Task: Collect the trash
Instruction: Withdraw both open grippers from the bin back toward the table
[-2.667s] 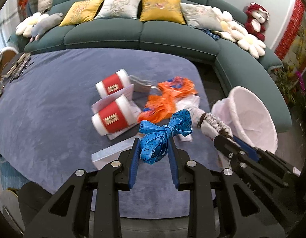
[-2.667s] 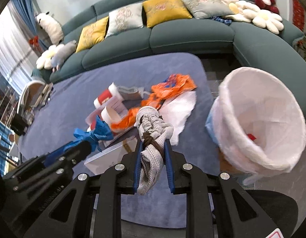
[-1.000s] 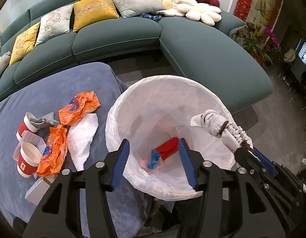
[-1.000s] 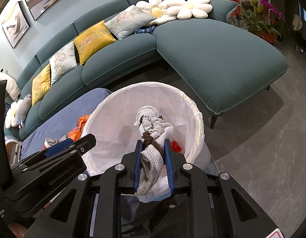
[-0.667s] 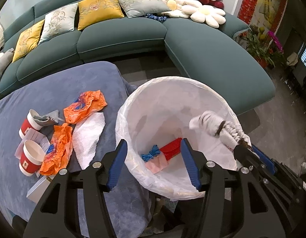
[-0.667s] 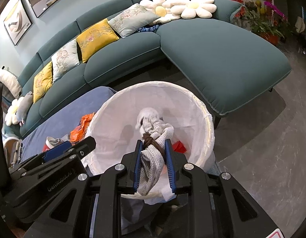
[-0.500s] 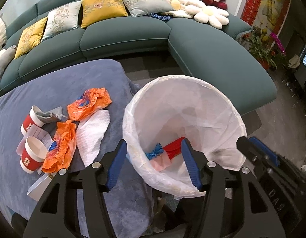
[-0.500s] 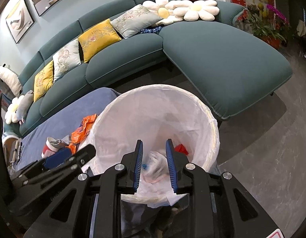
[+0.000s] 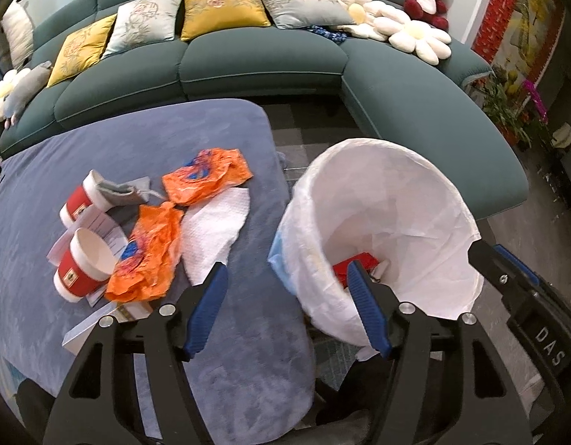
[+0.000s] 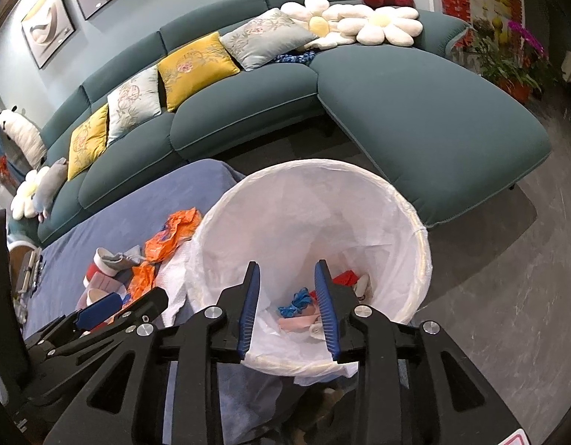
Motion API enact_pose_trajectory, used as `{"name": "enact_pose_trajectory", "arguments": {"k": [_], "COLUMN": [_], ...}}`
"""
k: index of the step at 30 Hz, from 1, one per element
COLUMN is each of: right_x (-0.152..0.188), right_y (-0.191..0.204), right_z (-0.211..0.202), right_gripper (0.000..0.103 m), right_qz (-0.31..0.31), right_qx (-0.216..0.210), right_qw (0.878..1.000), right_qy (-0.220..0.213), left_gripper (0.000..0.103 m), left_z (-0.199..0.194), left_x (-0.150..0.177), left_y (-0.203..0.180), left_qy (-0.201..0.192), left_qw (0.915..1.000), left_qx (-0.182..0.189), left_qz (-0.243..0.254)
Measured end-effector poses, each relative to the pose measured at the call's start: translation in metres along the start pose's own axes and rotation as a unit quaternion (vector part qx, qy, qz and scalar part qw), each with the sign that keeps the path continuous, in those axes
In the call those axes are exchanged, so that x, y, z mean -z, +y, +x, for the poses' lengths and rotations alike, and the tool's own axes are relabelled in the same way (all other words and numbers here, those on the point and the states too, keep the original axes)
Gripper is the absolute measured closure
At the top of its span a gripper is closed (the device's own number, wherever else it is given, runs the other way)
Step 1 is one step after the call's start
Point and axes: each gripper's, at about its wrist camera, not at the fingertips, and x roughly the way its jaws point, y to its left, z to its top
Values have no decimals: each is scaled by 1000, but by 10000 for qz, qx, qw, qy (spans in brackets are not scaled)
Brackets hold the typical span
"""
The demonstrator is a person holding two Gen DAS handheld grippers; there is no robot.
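We see the sofa [image 10: 248,111] at twelve o'clock; the bin [image 10: 415,230] sits below our right gripper [image 10: 287,309], whose jaws are opening, empty; the blue tape [image 10: 298,302] lies in the bin between them; our left gripper [image 9: 287,307] is opening too, empty, with wrappers [image 9: 148,259] and cups [image 9: 81,263] at ten o'clock.

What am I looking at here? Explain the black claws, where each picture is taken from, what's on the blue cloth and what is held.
A person carries two hand-held tools, each with a camera looking along its two fingers. One picture is from the left gripper, the other from the right gripper. Both grippers are opening and hold nothing. On the blue cloth lie two red paper cups, orange wrappers, a white napkin and papers. The lined bin beside it already holds trash, including a blue tape.
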Motion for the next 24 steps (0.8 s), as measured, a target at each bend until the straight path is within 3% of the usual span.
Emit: {"name": "enact_pose_trajectory", "arguments": {"k": [11, 24], "right_x": [11, 30], "right_y": [48, 107], "right_z": [-6, -10], "right_gripper": [71, 61], "right_qz": [-378, -854], "right_qx": [-167, -334], "right_qw": [9991, 9957], "right_qy": [70, 152], "left_gripper": [39, 38], "left_z": [-14, -30], "left_x": [19, 44], "left_y": [53, 117], "left_qy": [-4, -30], "left_qw": [9993, 9964], "left_qx": [-163, -364], "left_qz": [-350, -766]}}
